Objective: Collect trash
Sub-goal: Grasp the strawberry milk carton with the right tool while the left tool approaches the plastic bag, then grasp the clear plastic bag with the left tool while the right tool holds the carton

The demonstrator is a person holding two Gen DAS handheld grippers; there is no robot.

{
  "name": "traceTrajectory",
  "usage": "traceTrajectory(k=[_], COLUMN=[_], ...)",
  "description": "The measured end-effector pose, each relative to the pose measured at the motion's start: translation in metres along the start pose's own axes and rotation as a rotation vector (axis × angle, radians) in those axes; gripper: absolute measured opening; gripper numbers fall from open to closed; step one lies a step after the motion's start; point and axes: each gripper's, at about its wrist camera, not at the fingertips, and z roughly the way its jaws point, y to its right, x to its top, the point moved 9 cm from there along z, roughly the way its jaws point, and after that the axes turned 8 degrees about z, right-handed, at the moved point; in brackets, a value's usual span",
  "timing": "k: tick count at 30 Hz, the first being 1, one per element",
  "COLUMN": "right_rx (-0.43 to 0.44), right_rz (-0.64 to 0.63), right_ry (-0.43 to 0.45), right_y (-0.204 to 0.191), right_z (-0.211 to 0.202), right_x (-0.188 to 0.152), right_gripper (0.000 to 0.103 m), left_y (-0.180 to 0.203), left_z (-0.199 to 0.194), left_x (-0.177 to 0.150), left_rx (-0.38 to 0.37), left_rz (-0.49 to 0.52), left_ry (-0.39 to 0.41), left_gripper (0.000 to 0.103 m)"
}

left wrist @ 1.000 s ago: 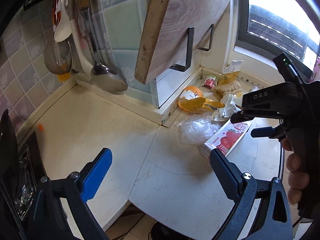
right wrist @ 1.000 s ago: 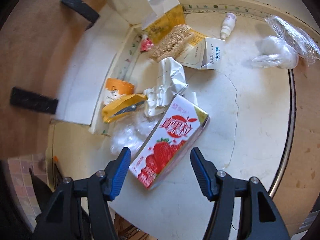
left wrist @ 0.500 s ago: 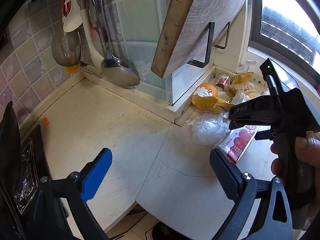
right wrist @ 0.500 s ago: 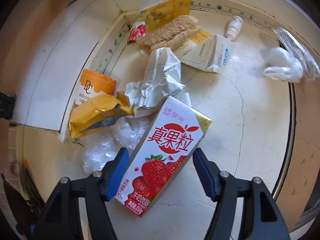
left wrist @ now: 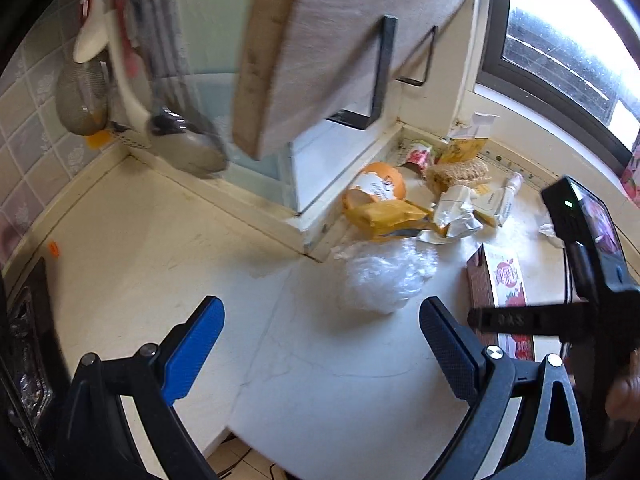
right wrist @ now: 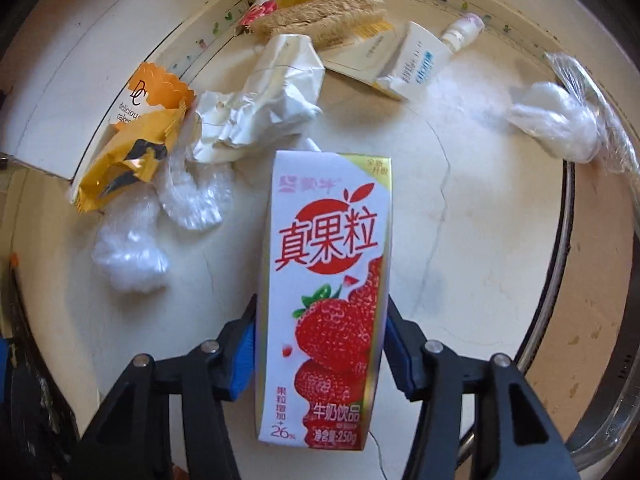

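The right claw [right wrist: 320, 344] has just closed onto the strawberry milk carton [right wrist: 326, 280] lying on the worktop [right wrist: 480, 240], so it looks ready to lift; the left claw [left wrist: 320, 344] hangs open and empty

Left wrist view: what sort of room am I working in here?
Most likely a home kitchen: ladles and a strainer hang on a tiled wall, a pale countertop runs below, and a window sits behind the litter.

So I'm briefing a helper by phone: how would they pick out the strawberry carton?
Look at the cream countertop below the window, where litter lies in the corner. The strawberry milk carton lies flat nearer the edge, between the right gripper fingers. It alone is a white box with big red strawberries and red lettering.
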Motion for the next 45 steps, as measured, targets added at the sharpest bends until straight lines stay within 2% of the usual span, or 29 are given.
traceTrajectory(k=[6,10,13,15,17,20,22,27,34,40,45], right_rx=[0.118,0.166,0.200,0.215,0.228,0.246,0.258,0.312,0.378,0.430,0.475], right_rz=[-0.004,-0.012,-0.007,-0.003,0.004,0.013,0.018,0.033,0.045,0.051,0.046], right_ry=[0.024,0.037,0.036,0.030,0.021,0.017,0.014,0.026,0.057,0.097,0.125], right_y=[0.023,0.028,0.042,0.055,0.056,0.056,0.059,0.060,0.049,0.038,0.026], right_z=[-0.021,-0.030,-0.038,-0.037,-0.037,-0.026,-0.021,-0.025,-0.056,-0.091,-0.121], right_x=[-0.013,-0.017,-0.020,-0.017,-0.013,-0.007,-0.008,-0.007,-0.034,-0.073,-0.118], right_gripper=[0.054,0.054,0.054,0.054,0.054,0.054,0.054,0.054,0.054,0.054,0.054], left_y=[0.028,0.042,0.052,0.057,0.061,0.065,0.067,0.062,0.043,0.034,0.027], left_z=[0.035,0.064,0.076,0.085,0.089,0.086,0.083,0.057,-0.008,-0.084,-0.150], left_x=[0.013,0.015,0.012,0.010,0.008,0.008,0.007,-0.002,-0.018,-0.038,-0.070], left_rx=[-0.077,-0.079,-0.095,-0.103,-0.112,-0.100,-0.091,-0.110,-0.129,-0.181,-0.231], left_rz=[-0.015,-0.023,-0.020,-0.011,-0.005,0.016,0.023,0.023,0.009,0.027,0.069], left_ry=[-0.031,-0.079,-0.106,-0.131,-0.133,-0.112,-0.105,-0.094,-0.057,0.002,0.041], left_gripper=[0.097,0.097,0.074,0.045,0.041,0.030,0.028,0.026,0.026,0.025,0.025])
